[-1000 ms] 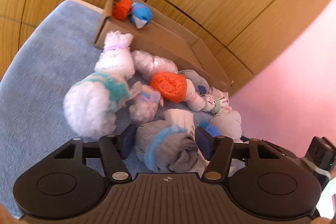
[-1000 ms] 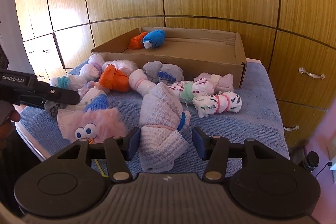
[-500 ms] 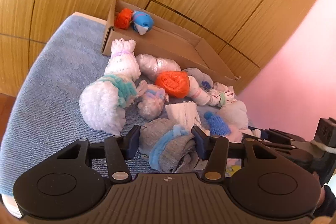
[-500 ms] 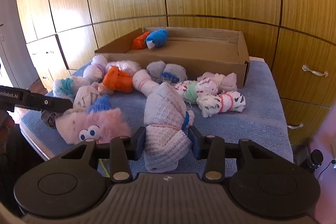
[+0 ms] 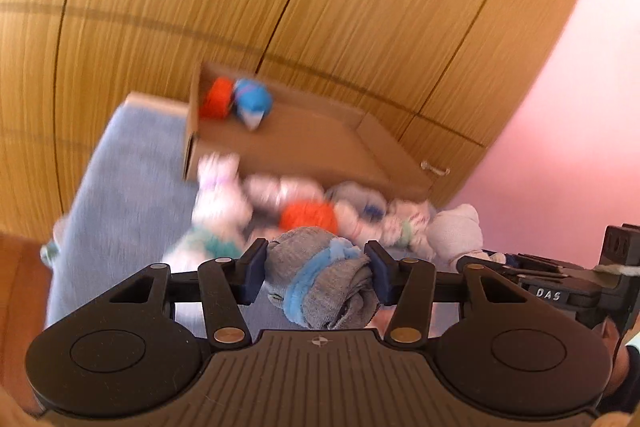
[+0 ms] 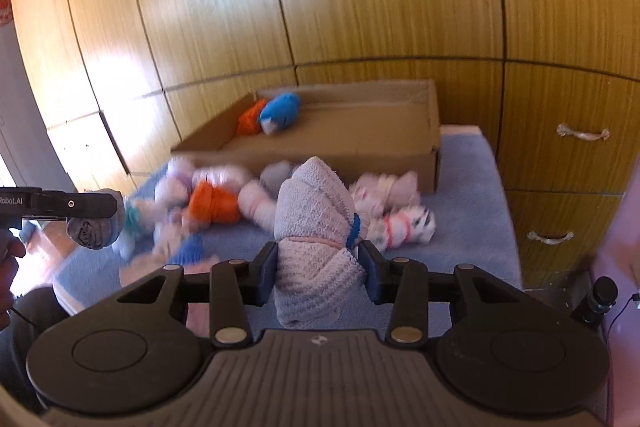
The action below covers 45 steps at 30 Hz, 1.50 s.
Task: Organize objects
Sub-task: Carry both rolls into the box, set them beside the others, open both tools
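Grey wool with a blue band is what your left gripper (image 5: pixel 317 273) pinches: the grey bundle (image 5: pixel 320 283) sits squeezed between both pads, clear of the blue cloth (image 5: pixel 120 187). Your right gripper (image 6: pixel 318 269) is clamped on the lilac bundle (image 6: pixel 314 227), its jaws having just closed in on it, and that bundle also looks lifted.

Working left to right across the cloth, the loose heap lies along the front wall of the box (image 6: pixel 434 147): a white-and-teal bundle (image 6: pixel 132 217) toward the left edge, the orange bundle (image 6: pixel 212 203) in the middle, and patterned white bundles (image 6: pixel 400 223) toward the right. Inside the box, an orange roll (image 6: pixel 250 117) and a blue roll (image 6: pixel 280 113) sit in the far left corner; the rest of its floor is bare.

My reading is that you are carrying both bundles to the box. Keep both grips firm, since soft knit can slip. Raise each bundle above the front wall before crossing it. Set the grey one beside the blue roll, then the lilac one to its right, keeping the two grippers apart. Release only once each bundle rests on the cardboard.
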Available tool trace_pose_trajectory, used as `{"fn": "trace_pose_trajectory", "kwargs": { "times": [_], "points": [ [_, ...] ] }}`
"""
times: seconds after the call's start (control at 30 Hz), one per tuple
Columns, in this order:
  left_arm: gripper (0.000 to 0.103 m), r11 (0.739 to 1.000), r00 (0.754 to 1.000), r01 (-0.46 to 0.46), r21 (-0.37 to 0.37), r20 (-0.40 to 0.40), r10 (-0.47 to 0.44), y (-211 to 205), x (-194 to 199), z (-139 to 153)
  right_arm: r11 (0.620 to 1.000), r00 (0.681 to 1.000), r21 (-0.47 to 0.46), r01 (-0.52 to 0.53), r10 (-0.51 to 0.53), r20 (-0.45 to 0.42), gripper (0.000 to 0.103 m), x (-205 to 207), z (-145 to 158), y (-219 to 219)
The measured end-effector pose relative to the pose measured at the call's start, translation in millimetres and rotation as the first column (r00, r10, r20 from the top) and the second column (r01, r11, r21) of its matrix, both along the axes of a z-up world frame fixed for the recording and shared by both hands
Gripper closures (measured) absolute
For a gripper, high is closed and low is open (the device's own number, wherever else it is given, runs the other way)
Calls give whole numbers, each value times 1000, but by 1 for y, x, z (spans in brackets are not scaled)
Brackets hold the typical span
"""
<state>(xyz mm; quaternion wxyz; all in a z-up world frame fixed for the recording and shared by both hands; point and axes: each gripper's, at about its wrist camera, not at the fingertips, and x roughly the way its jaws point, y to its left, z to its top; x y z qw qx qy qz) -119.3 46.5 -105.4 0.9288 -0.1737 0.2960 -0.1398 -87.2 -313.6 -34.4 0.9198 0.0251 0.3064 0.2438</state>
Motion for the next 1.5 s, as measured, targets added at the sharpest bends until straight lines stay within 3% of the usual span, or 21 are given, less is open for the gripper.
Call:
{"fn": "trace_pose_trajectory", "kwargs": {
  "times": [0.17, 0.37, 0.5, 0.63, 0.7, 0.8, 1.0, 1.13, 1.27, 1.5],
  "points": [
    [45, 998, 999, 12, 66, 34, -15, -6, 33, 30, 999, 999, 43, 25, -27, 42, 63, 15, 35, -10],
    [44, 977, 997, 61, 204, 24, -67, -26, 90, 60, 997, 997, 67, 25, -30, 72, 63, 51, 73, -10],
    [44, 953, 994, 94, 288, 26, -106, -44, 144, 78, 998, 997, 62, 25, -29, 74, 63, 86, 89, -1],
    [44, 919, 991, 115, 378, 18, -131, -61, 197, 77, 995, 999, 99, 22, -25, 29, 63, 130, 93, 7],
    [44, 887, 987, 129, 444, 31, -159, -70, 220, 71, 995, 1000, 102, 11, -11, -2, 63, 154, 90, 12],
    [44, 811, 979, 159, 563, 19, -205, -81, 249, 53, 997, 999, 79, -4, 8, -49, 63, 184, 77, 23],
    [44, 717, 951, 267, 643, -56, -304, -91, 289, 6, 999, 991, 48, -15, 21, -131, 63, 234, 40, 46],
    [44, 681, 940, 307, 664, -99, -327, -92, 308, -16, 999, 981, 26, -29, 33, -191, 63, 261, 14, 66],
    [44, 619, 923, 343, 706, -129, -363, -95, 318, -30, 999, 974, -19, -50, 44, -224, 63, 282, -7, 84],
    [44, 565, 911, 358, 744, -146, -385, -95, 327, -41, 998, 964, -45, -52, 38, -263, 63, 295, -29, 103]
  ]
}}
